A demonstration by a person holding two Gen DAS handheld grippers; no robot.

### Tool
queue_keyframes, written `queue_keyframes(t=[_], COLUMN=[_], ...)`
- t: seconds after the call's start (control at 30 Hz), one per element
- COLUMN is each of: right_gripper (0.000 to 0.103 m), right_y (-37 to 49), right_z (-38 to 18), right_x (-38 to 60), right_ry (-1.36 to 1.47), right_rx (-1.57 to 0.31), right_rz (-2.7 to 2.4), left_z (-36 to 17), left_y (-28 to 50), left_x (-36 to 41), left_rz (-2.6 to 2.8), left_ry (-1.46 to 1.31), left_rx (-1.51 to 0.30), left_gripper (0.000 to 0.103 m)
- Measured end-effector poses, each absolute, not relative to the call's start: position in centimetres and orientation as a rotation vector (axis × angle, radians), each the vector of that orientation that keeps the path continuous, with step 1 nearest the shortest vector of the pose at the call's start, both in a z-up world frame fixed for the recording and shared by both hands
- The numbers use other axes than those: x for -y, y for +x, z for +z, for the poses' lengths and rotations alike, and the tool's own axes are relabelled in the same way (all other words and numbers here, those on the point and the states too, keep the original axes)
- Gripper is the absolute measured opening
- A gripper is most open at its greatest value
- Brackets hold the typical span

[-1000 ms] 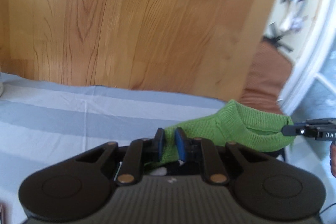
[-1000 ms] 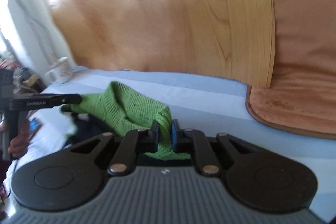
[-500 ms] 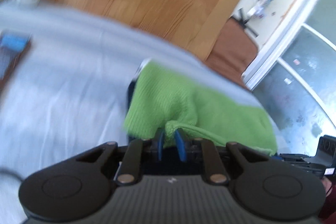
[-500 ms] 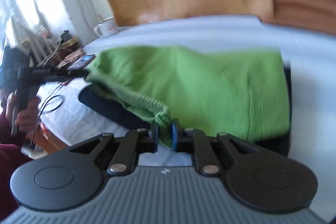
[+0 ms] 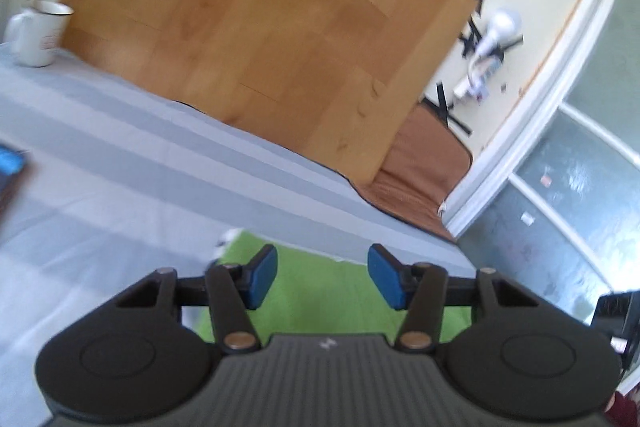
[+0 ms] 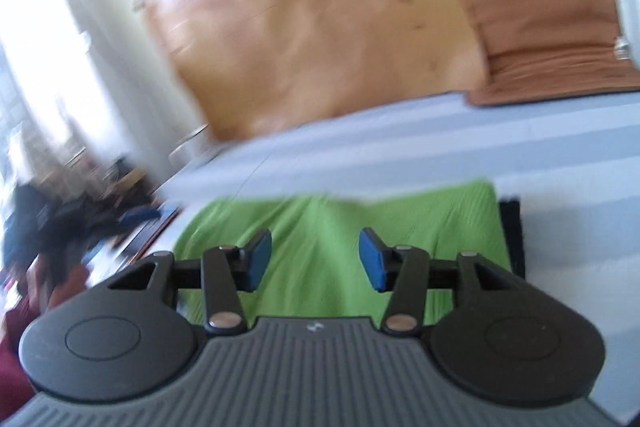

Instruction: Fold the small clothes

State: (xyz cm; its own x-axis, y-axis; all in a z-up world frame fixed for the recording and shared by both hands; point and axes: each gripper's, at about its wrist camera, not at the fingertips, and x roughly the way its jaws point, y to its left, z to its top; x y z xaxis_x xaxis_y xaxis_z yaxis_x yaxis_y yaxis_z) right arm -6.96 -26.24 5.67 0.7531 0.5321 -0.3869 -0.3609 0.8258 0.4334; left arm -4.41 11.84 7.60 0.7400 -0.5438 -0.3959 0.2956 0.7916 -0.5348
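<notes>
We found both grippers released over the garment. The left gripper (image 5: 322, 277) had its jaws apart, having just been opening, and nothing was pinched between the blue pads (image 5: 261, 275); the green knitted garment (image 5: 320, 299) lay flat below and just beyond them, showing through the gap without touching either pad as far as we could tell. The right gripper (image 6: 314, 259) stood the same way, jaws parted after just opening, its blue pads (image 6: 258, 257) clear of the cloth, with the green garment (image 6: 340, 223) spread under and ahead of it.

The garment rested on the bed's blue-and-white striped sheet (image 5: 140, 155), with a wide stretch of sheet between it and the far edge. In the right wrist view its far edge ran roughly straight across and a dark item (image 6: 512, 235) showed from beneath its right side; what that item was we could not tell. A wooden headboard (image 5: 260, 27) rose behind the far edge of the bed. A white mug (image 5: 36, 33) stood by the far left corner, well apart from the garment. The right view was blurred.
</notes>
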Motion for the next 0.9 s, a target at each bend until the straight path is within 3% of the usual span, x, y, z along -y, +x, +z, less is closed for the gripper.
queue_keyframes(t=[0.17,0.2,0.27,0.4,0.63,0.73,0.83,0.87,0.9], right_gripper=[0.047,0.026,0.0,0.0,0.001,0.01,0.039,0.046,0.046], right_y=[-2.7,-2.5,-2.6,-3.7,-5.0,-5.5,-6.8,-7.0,-7.1], right_z=[1.8,1.0,0.2,-0.4,-0.2,0.2,1.4,1.8,2.0], right_x=[24.6,25.3,28.7,33.7,31.9,31.3,28.7,27.8,26.8], right_ry=[0.307,0.269,0.354,0.525,0.428,0.436,0.321,0.276,0.237], right_rx=[-0.606,-0.6,-0.581,-0.545,-0.512,-0.492,-0.406,-0.38,-0.362], right_rz=[0.43,0.386,0.322,0.229,0.192,0.175,0.183,0.195,0.217], left_z=[4.7,3.9,2.9,2.6,2.8,2.8,2.7,2.7,2.7], left_y=[-1.8,-1.9,-3.4,-5.1,-5.0,-5.1,-5.0,-5.0,-5.0], left_x=[-7.4,-7.1,-6.9,-6.2,-6.0,-5.8,-5.8,-5.8,-5.8], left_rz=[-0.411,-0.397,-0.383,-0.349,-0.352,-0.355,-0.365,-0.367,-0.367], left_ry=[-0.327,-0.315,-0.252,-0.176,-0.166,-0.159,-0.165,-0.164,-0.161], left_rx=[-0.642,-0.656,-0.594,-0.541,-0.535,-0.532,-0.533,-0.533,-0.532], left_gripper=[0.046,0.042,0.036,0.038,0.045,0.049,0.053,0.054,0.054])
